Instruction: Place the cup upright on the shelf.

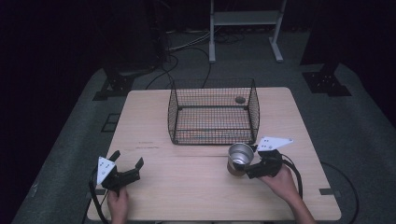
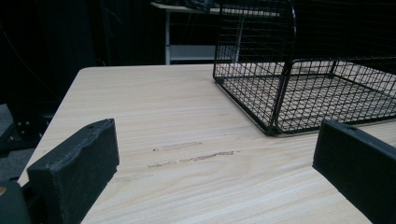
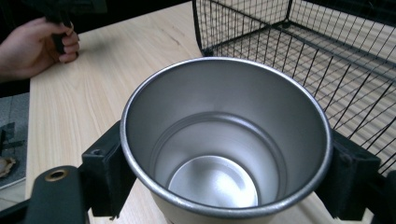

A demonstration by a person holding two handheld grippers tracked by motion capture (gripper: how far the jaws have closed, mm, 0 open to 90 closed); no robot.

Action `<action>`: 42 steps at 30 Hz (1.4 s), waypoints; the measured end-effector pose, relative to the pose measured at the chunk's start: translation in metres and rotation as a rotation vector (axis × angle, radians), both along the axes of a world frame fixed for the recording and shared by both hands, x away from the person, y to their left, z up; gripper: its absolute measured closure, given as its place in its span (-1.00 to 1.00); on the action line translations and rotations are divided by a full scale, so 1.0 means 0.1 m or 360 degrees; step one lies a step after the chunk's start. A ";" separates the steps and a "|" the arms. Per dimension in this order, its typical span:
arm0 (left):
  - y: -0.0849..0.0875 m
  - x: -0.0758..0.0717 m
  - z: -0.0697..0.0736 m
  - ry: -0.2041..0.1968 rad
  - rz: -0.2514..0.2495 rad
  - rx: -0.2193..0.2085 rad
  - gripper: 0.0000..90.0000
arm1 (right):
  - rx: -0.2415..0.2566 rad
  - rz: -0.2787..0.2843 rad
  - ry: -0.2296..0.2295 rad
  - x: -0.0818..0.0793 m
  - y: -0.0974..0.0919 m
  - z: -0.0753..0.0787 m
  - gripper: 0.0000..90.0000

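Note:
A metal cup (image 1: 239, 157) with a shiny empty inside (image 3: 219, 154) stands upright at the front right of the wooden table (image 1: 187, 186), just in front of the wire basket (image 1: 213, 112). My right gripper (image 1: 250, 164) is shut on the cup, one jaw on each side of its wall. My left gripper (image 1: 126, 163) rests near the table's front left corner, open, with nothing between its jaws (image 2: 215, 172). The basket (image 2: 299, 79) lies ahead and to the right of it.
A small round dark object (image 1: 240, 99) shows at the basket's far right corner. A white shelf frame (image 1: 245, 28) and black stands stand on the grey floor behind the table. Cables trail across the floor.

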State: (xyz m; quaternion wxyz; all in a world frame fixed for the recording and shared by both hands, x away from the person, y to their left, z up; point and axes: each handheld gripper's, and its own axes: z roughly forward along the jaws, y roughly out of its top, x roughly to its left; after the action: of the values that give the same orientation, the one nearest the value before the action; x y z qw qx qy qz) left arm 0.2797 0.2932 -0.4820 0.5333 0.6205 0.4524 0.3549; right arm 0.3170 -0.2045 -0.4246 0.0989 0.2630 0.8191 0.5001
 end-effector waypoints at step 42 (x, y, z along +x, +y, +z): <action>-0.03 0.02 0.00 0.0010 0.0010 0.0038 -1.00 | 0.0080 0.0073 0.0023 0.53 0.06 0.73 -0.60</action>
State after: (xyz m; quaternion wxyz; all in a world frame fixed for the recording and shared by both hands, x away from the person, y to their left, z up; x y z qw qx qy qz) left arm 0.2816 0.2900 -0.4822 0.5234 0.6264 0.4517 0.3600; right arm 0.3705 -0.1982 -0.3513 0.0748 0.2502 0.8127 0.5208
